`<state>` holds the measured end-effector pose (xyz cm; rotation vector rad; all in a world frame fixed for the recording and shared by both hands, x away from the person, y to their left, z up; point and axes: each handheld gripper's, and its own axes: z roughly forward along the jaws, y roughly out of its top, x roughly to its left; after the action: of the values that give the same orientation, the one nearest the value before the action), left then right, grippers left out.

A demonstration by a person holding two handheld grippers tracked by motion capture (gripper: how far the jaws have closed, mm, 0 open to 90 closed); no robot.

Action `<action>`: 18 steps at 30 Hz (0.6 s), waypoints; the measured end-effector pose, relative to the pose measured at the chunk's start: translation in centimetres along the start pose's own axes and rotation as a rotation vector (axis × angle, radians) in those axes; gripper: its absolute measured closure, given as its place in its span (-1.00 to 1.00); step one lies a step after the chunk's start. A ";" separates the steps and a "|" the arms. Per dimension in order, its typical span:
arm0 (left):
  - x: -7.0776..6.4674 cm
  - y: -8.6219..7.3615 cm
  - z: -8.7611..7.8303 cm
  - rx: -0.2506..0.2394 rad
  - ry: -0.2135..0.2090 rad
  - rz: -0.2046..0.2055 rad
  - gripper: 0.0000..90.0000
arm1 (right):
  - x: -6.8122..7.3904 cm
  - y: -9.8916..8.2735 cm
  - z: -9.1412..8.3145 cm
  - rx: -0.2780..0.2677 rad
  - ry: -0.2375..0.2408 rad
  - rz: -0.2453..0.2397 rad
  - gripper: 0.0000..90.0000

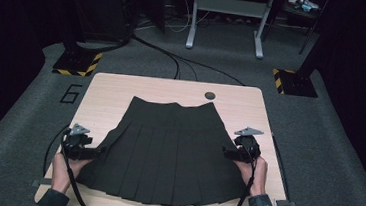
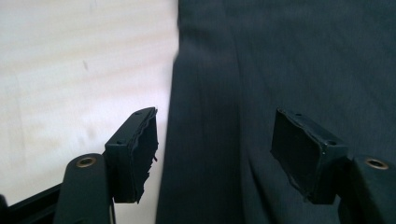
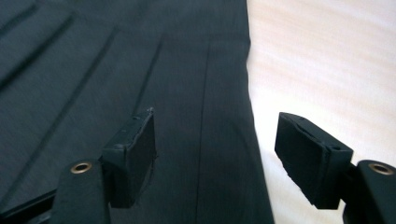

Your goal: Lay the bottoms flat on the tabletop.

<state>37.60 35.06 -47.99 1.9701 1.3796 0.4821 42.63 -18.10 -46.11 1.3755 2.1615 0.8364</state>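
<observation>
Pleated fabric is seen spread flat across the desk (image 1: 251, 106): a dark skirt (image 1: 166, 152), laid with its narrow waistband on the far side and its wide hem along the near edge, between the two hand-held grippers. The left hand-held gripper (image 1: 97, 151) is held at the skirt's left side edge, its jaws pointed inward toward the cloth; in the left gripper view the jaws are seen spread wide apart, with nothing clamped between them, the left pad (image 2: 140, 151) over bare wood beside the skirt's edge and the right pad (image 2: 299, 151) over the dark cloth, so that the edge runs up between them. Whether the pads touch the fabric cannot be told. The right hand-held gripper (image 1: 227, 152) is held at the skirt's right side edge, likewise pointed inward; in the right gripper view its jaws are also released and well apart, one over the pleats and the other over the pale desk surface, the skirt's edge passing between them. Each hand-held gripper is held by a hand, the left hand (image 1: 67, 165) and the right hand (image 1: 255, 172) entering from the near side, with a cable trailing back from each. Beyond the skirt's waistband, a small dark round hole (image 1: 210, 95) is set in the desk near its far edge. On the grey floor left of the desk a numeral 6 (image 1: 71, 94) is marked.
</observation>
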 end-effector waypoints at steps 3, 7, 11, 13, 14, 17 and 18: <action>-0.2 -1.4 0.1 0.013 -0.004 -0.015 -0.19 | -0.2 -1.6 0.1 0.005 -0.010 0.008 -0.37; -1.0 -3.3 0.2 0.033 0.000 -0.021 0.02 | -0.1 -3.3 0.1 0.007 -0.026 0.024 -0.38; -1.3 -4.4 0.5 0.046 -0.015 -0.032 0.36 | 0.5 -4.5 0.1 -0.007 -0.071 0.018 -0.44; -1.4 -4.5 0.4 0.043 -0.032 -0.025 0.58 | 0.6 -5.0 0.3 0.005 -0.062 0.021 -0.43; -1.5 -4.4 0.4 0.045 -0.035 -0.019 0.67 | 0.7 -5.3 0.4 0.007 -0.059 0.022 -0.42; -2.0 -4.0 -0.1 0.054 -0.042 0.008 0.77 | 0.7 -5.8 0.4 0.002 -0.052 0.045 -0.41; -2.1 -4.0 -0.1 0.034 -0.049 -0.001 0.77 | 0.6 -6.0 0.5 0.004 -0.046 0.045 -0.41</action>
<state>34.05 33.97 -50.57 1.9950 1.3669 0.4094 38.84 -19.39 -50.67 1.4368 2.1061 0.8098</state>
